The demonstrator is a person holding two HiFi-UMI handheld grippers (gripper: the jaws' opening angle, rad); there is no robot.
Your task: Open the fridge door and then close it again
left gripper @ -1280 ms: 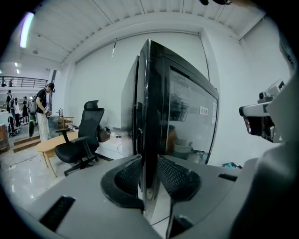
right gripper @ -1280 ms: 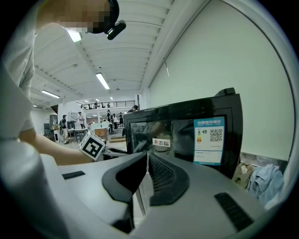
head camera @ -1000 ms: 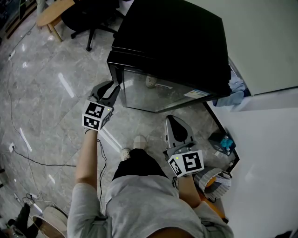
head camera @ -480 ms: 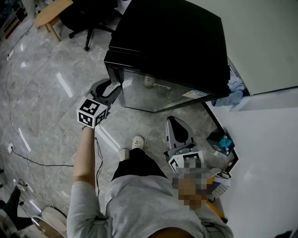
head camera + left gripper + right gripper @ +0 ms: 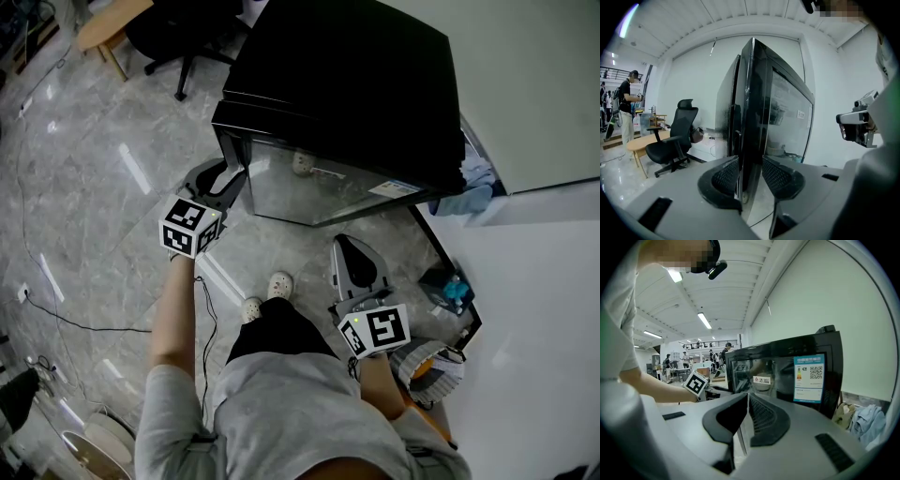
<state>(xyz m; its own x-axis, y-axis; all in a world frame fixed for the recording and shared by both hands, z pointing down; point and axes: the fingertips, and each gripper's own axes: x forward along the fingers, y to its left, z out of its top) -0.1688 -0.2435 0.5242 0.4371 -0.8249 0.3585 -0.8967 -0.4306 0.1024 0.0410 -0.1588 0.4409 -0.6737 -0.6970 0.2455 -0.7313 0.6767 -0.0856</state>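
Fridge door edge (image 5: 751, 108) between left tongs (image 5: 750, 161) | jaws closing

Casing of the fridge (image 5: 356, 84): black, smooth, high gloss. Its door (image 5: 305, 192), whose edge stands between the closing jaws of the left gripper (image 5: 223, 178): clear glass, mirror-bright, in a glossy black frame. The sticker (image 5: 809, 379) on the glass ahead of the right gripper (image 5: 747, 397): printed paper, satin. Both gripper bodies: grey matt plastic. The pads (image 5: 780, 176): black, ribbed. The marker cube (image 5: 190, 227): matt black-and-white print. The floor (image 5: 94, 187) beneath both grippers: grey veined stone, polished. The chair (image 5: 677, 136) left of the left gripper: black matt upholstery. The wall (image 5: 525, 75) right of the right gripper: white, matt.
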